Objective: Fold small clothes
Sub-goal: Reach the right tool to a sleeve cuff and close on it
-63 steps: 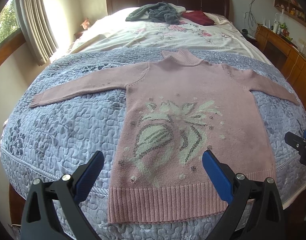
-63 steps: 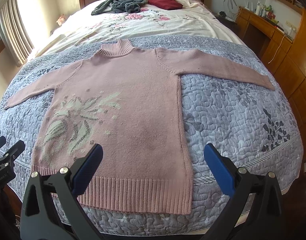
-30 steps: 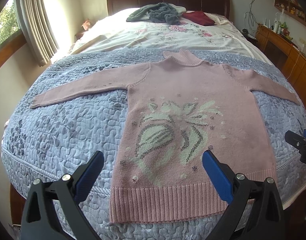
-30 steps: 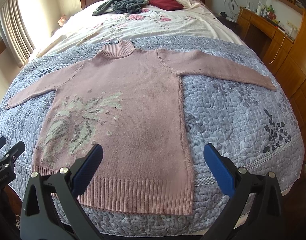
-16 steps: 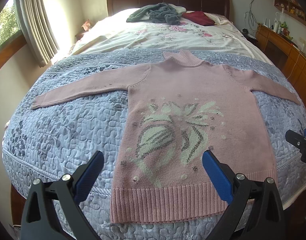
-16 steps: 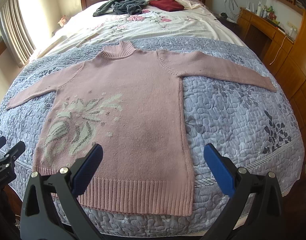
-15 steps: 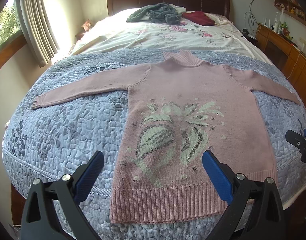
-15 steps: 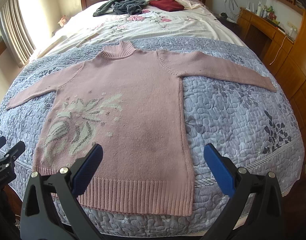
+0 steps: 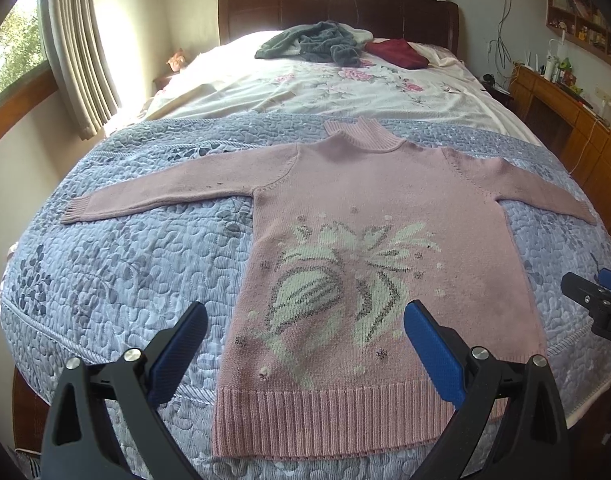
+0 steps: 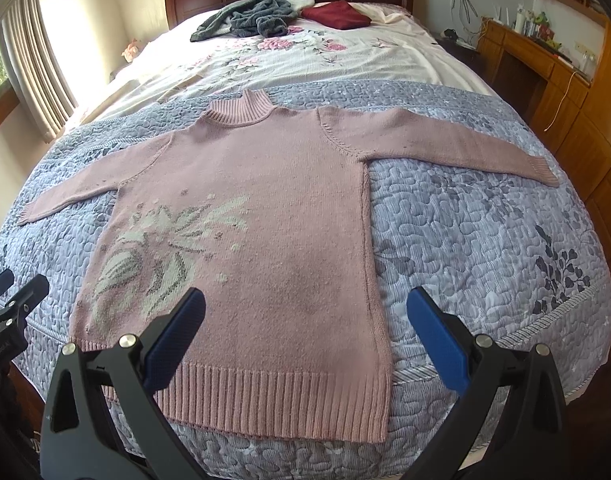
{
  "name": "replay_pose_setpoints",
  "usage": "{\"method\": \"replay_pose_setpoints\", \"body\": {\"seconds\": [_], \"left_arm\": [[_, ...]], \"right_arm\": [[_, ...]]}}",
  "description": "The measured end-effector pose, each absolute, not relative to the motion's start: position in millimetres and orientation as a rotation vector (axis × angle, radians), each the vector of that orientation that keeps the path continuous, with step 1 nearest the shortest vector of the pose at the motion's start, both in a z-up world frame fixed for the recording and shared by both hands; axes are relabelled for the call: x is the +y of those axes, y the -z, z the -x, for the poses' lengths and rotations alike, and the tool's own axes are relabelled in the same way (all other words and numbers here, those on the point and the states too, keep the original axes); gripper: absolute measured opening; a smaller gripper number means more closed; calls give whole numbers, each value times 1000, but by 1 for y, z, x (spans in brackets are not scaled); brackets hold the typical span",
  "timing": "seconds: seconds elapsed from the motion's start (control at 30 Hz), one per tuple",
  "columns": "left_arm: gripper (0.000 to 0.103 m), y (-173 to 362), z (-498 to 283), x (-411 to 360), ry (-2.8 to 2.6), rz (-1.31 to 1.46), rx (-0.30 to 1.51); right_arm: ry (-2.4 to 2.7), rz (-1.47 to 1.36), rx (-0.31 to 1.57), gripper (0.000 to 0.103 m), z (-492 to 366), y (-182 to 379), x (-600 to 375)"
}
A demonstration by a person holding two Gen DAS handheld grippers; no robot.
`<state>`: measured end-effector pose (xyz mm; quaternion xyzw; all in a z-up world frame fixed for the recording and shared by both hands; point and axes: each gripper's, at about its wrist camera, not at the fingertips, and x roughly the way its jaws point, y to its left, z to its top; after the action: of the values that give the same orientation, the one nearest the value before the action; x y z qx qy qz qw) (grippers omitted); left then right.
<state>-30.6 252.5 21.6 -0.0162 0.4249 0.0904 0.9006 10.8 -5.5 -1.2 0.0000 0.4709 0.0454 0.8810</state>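
A pink knitted sweater with a pale leaf-and-flower pattern lies flat and face up on the grey-blue quilted bedspread, its long axis running from the ribbed hem at the near bed edge to the ribbed collar pointing toward the dark wooden headboard, with both sleeves spread out sideways. The left gripper hovers above the hem with its blue-padded jaws wide apart and empty. The right gripper hangs over the hem's right corner, likewise spread and holding nothing.

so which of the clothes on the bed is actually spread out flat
The pink sweater, lying open on the blue quilt with both sleeves stretched out. The grey garment is crumpled in a heap and the dark red one lies folded by the headboard.
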Motion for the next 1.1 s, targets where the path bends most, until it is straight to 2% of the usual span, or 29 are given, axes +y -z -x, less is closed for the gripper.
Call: {"method": "replay_pose_setpoints", "body": {"seconds": [0.23,0.47,0.67,0.77,0.93,1.1], "left_arm": [[99,-13,-13,240,-127,80,890],[99,1,-89,209,-62,138,925],[99,10,-162,161,-37,113,942],[99,15,-192,139,-26,102,943],[99,27,-228,114,-24,74,947],[99,38,-244,106,-30,49,947]], "right_arm": [[-25,-37,997,100,-60,3,-67],[141,-126,1037,100,-149,8,-208],[310,-222,1138,100,-220,43,-331],[328,-368,1181,99,-244,68,-384],[373,-456,1221,99,-272,101,-430],[350,-534,1266,88,-295,128,-453]]}}
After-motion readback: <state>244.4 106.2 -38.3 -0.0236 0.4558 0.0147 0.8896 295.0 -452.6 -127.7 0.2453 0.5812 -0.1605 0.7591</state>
